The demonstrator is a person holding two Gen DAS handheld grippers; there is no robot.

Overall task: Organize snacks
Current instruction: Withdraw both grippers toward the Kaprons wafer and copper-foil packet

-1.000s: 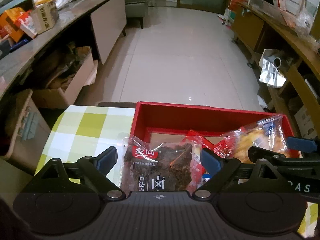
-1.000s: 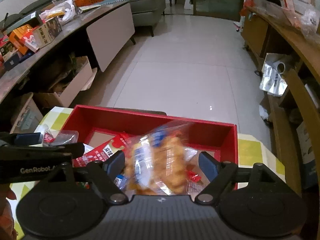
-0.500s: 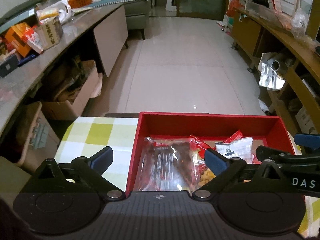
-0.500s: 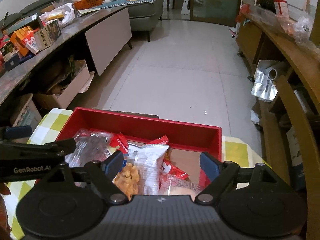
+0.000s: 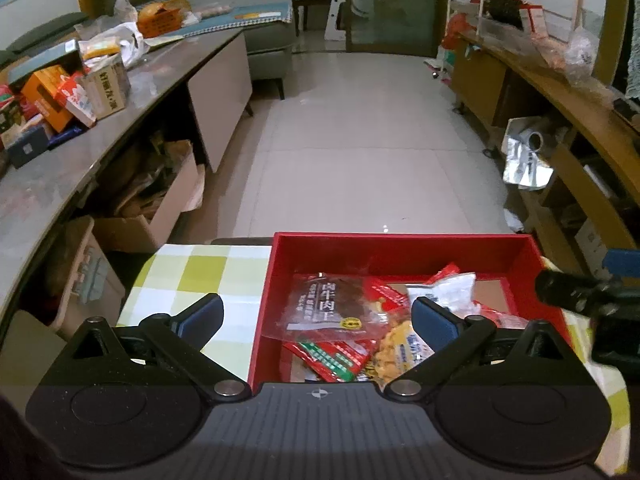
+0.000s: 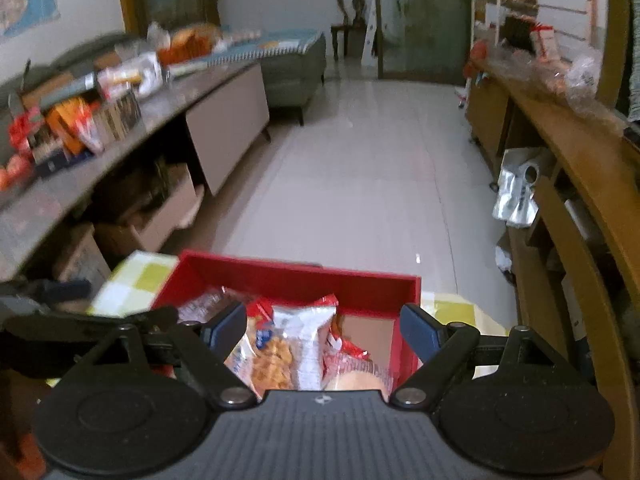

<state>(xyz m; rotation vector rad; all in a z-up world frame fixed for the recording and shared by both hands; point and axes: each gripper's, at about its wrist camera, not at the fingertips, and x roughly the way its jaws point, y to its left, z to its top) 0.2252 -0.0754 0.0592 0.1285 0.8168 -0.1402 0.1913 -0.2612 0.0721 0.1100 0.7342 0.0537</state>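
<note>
A red box stands on a green-checked tablecloth. In it lie a clear packet of dark jerky, a yellow snack bag, a white packet and a red packet. My left gripper hovers over the box's left wall, jaws opening, nothing pressed between the pads. My right gripper hangs above the box, jaws opening too, over the yellow bag and white packet without touching them. Each gripper shows at the edge of the other's view.
A long counter with boxes and bags runs along the left, with cardboard boxes under it. Wooden shelving lines the right. Pale tiled floor lies beyond the table.
The jerky packet left my left gripper and the yellow bag left my right gripper; both now lie in the red box. Both grippers rose, drew back and opened wider.
</note>
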